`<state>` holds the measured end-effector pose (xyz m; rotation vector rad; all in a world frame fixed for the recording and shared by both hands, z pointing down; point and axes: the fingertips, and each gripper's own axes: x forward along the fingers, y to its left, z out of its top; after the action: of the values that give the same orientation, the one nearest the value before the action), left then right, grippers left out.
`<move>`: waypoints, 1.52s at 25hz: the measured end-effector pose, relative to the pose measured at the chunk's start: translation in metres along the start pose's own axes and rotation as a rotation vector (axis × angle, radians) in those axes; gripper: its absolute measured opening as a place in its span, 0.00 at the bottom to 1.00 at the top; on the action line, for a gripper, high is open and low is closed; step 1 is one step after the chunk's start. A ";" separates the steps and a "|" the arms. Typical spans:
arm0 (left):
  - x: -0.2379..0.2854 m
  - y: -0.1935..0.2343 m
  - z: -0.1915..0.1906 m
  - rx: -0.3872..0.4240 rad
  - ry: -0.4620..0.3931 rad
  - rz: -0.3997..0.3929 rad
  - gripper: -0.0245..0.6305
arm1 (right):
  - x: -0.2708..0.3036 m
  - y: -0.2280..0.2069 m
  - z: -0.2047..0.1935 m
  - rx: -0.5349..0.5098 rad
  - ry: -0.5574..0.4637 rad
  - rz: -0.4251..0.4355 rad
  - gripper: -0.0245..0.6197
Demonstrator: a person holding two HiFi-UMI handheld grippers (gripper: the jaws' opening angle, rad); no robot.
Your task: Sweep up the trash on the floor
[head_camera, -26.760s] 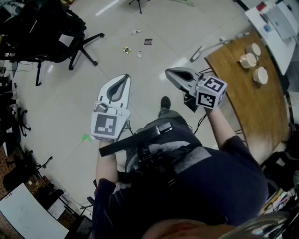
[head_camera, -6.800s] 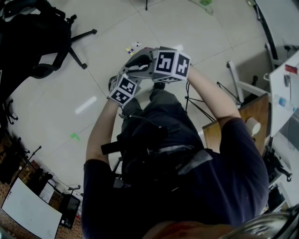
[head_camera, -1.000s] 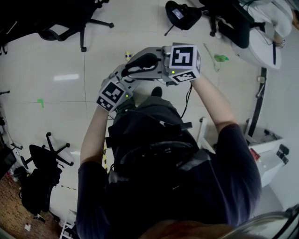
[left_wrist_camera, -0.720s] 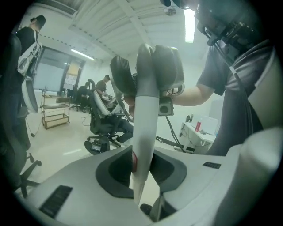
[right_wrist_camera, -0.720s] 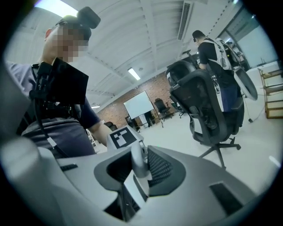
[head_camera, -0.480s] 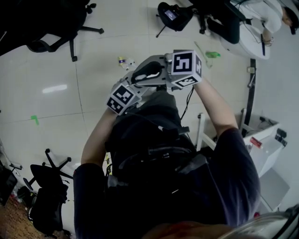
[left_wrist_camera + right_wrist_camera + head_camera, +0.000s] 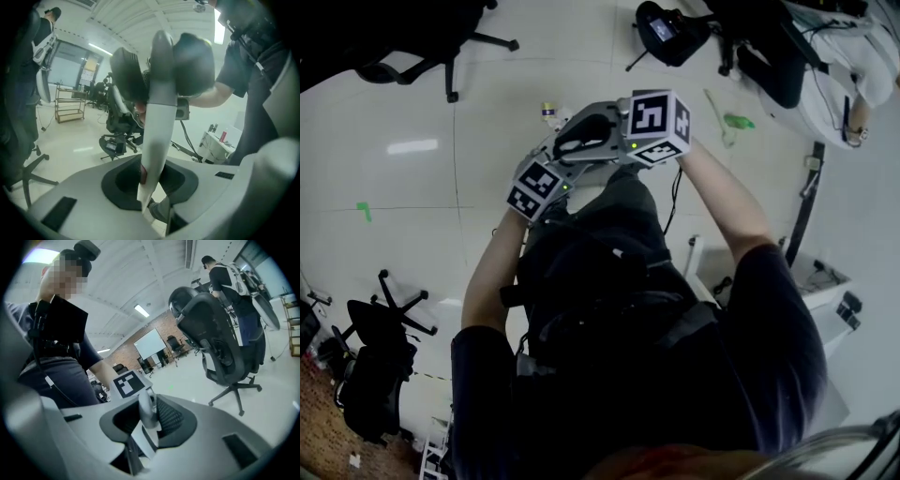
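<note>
A pale grey long handle (image 7: 157,122) rises between the jaws of my left gripper (image 7: 152,183), which is shut on it. Higher up, the right gripper's dark pads (image 7: 192,65) clamp the same handle. In the right gripper view the handle's rounded part (image 7: 145,411) sits pinched in my right gripper (image 7: 145,420), with the left gripper's marker cube (image 7: 129,384) just behind. From above, the left gripper (image 7: 565,159) and the right gripper (image 7: 581,141) are pressed together in front of the person. Small trash pieces (image 7: 548,112) lie on the floor just beyond. The handle's lower end is hidden.
Black office chairs stand at the upper left (image 7: 441,37) and lower left (image 7: 384,328). A dark bag (image 7: 666,28) and a green item (image 7: 739,120) lie on the floor ahead. A person in white (image 7: 853,66) is at the upper right. Another chair (image 7: 211,338) is near the right gripper.
Both grippers have sunk a little, still together on the handle. The head view has swung, so the trash now shows just beyond them.
</note>
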<state>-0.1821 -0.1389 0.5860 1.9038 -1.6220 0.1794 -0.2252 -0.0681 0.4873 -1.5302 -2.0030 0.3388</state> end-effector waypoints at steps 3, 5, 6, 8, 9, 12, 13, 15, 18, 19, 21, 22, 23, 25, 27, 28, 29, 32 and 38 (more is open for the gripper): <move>0.005 0.021 0.005 0.006 -0.018 0.074 0.16 | -0.005 -0.019 0.004 -0.010 -0.025 0.016 0.21; 0.008 0.034 0.007 0.053 -0.003 0.115 0.15 | -0.006 -0.033 0.007 -0.029 -0.025 0.009 0.21; 0.008 0.040 0.007 0.081 0.014 0.134 0.15 | -0.005 -0.040 0.009 -0.038 -0.025 0.005 0.20; 0.009 0.053 0.006 0.116 0.047 0.163 0.15 | -0.002 -0.053 0.013 -0.054 -0.025 -0.010 0.20; 0.008 0.060 0.005 0.122 0.059 0.176 0.15 | 0.000 -0.059 0.015 -0.066 -0.022 -0.025 0.20; 0.006 0.080 0.002 0.128 0.090 0.204 0.15 | 0.008 -0.077 0.021 -0.093 -0.011 -0.085 0.19; 0.006 0.085 0.002 0.129 0.097 0.209 0.15 | 0.009 -0.083 0.023 -0.091 -0.013 -0.105 0.19; 0.007 0.094 0.004 0.136 0.110 0.214 0.16 | 0.008 -0.094 0.026 -0.077 -0.024 -0.141 0.19; 0.010 0.102 0.006 0.152 0.128 0.209 0.16 | 0.005 -0.105 0.029 -0.068 -0.037 -0.180 0.19; 0.011 0.103 0.006 0.157 0.133 0.204 0.16 | 0.005 -0.106 0.029 -0.069 -0.038 -0.188 0.19; 0.012 0.105 0.007 0.161 0.142 0.195 0.16 | 0.003 -0.109 0.029 -0.069 -0.043 -0.204 0.19; 0.012 0.107 0.008 0.160 0.145 0.195 0.16 | 0.002 -0.112 0.031 -0.069 -0.049 -0.213 0.19; 0.013 0.110 0.009 0.157 0.146 0.196 0.16 | 0.001 -0.115 0.033 -0.069 -0.057 -0.224 0.19; 0.013 0.116 0.013 0.150 0.140 0.203 0.16 | -0.001 -0.121 0.037 -0.069 -0.071 -0.241 0.19; 0.013 0.120 0.017 0.158 0.136 0.207 0.16 | -0.004 -0.124 0.040 -0.074 -0.076 -0.248 0.19; 0.014 0.121 0.020 0.165 0.136 0.209 0.16 | -0.006 -0.125 0.042 -0.077 -0.079 -0.251 0.19; 0.014 0.122 0.023 0.173 0.138 0.211 0.16 | -0.008 -0.125 0.044 -0.079 -0.084 -0.253 0.19; 0.015 0.125 0.031 0.199 0.146 0.219 0.16 | -0.016 -0.127 0.051 -0.072 -0.116 -0.256 0.19; 0.020 0.128 0.041 0.237 0.160 0.215 0.17 | -0.027 -0.130 0.056 -0.096 -0.121 -0.278 0.19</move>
<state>-0.3085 -0.1840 0.6098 1.8264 -1.7550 0.6219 -0.3566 -0.1256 0.5040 -1.2887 -2.3217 0.2289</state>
